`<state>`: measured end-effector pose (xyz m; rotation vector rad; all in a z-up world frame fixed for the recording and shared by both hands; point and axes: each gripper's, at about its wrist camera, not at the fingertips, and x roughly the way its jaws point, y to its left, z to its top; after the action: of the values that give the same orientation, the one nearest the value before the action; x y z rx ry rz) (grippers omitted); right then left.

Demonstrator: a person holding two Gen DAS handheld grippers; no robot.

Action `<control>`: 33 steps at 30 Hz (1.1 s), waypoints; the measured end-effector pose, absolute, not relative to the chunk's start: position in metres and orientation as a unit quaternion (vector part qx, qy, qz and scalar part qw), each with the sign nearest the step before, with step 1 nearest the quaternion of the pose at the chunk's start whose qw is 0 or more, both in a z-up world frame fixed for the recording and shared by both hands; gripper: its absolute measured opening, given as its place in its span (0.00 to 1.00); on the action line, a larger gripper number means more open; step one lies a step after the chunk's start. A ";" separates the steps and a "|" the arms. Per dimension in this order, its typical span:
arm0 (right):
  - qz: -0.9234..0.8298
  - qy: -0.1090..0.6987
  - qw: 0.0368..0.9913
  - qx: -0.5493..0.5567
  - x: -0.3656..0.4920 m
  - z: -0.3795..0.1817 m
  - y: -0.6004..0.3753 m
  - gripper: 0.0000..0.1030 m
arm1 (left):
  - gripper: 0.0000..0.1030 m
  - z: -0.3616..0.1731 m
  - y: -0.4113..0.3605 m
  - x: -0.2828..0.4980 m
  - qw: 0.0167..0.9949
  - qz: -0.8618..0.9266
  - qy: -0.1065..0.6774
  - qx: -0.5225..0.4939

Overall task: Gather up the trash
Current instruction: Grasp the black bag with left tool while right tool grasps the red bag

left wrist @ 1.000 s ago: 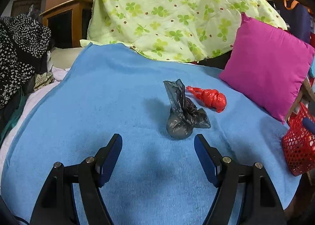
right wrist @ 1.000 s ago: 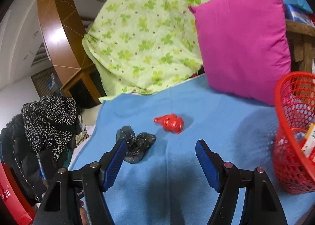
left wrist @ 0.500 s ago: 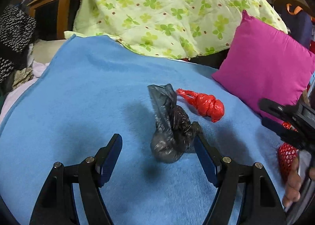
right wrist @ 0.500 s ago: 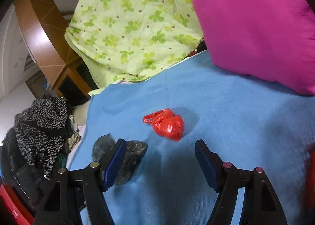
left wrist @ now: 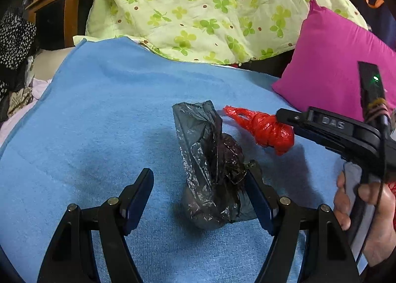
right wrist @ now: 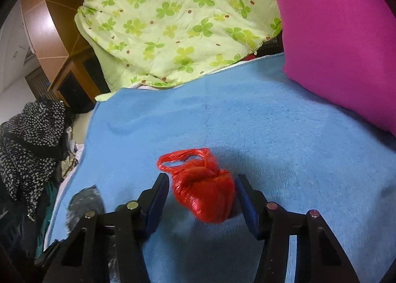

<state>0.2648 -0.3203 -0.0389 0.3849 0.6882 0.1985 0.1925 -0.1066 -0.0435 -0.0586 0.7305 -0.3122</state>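
Note:
On the blue towel lie a crumpled black plastic bag and a knotted red plastic bag. My left gripper is open around the black bag, which leans against the right finger and leaves a wide gap to the left one. In the right wrist view the red bag sits between the fingers of my right gripper. Its jaws are closing, with thin gaps still showing on both sides. The black bag is blurred at lower left there.
A magenta cushion stands at the right, and a green clover quilt is heaped behind the towel. A wooden cabinet and spotted dark clothes are at the left. A hand holds the right gripper's handle.
Both grippers moved forward and down. The black bag came between the left fingers. The right gripper reached the red bag and narrowed its jaws around it. The red basket left the right view.

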 end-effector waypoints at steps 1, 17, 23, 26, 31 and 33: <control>0.096 0.342 0.916 0.184 0.269 -0.042 -0.319 0.53 | 0.74 -0.044 -0.107 0.192 0.922 -0.151 0.356 -0.025; 0.109 0.372 0.903 0.184 0.268 -0.045 -0.311 0.39 | 0.74 -0.056 -0.110 0.197 0.911 -0.156 0.381 -0.011; 0.118 0.375 0.901 0.183 0.254 -0.037 -0.310 0.39 | 0.49 -0.065 -0.106 0.203 0.897 -0.177 0.404 -0.032; 0.120 0.371 0.903 0.183 0.242 -0.030 -0.311 0.39 | 0.42 -0.067 -0.105 0.202 0.895 -0.184 0.405 -0.034; 0.122 0.377 0.897 0.194 0.222 -0.023 -0.317 0.39 | 0.35 -0.060 -0.102 0.200 0.895 -0.182 0.406 -0.035; 0.128 0.378 0.894 0.203 0.214 -0.021 -0.319 0.39 | 0.34 -0.058 -0.100 0.199 0.895 -0.178 0.407 -0.034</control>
<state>0.2138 -0.3189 -0.0208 0.4214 0.7840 0.2661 0.1989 -0.0997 -0.0577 -0.0713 0.8445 -0.3680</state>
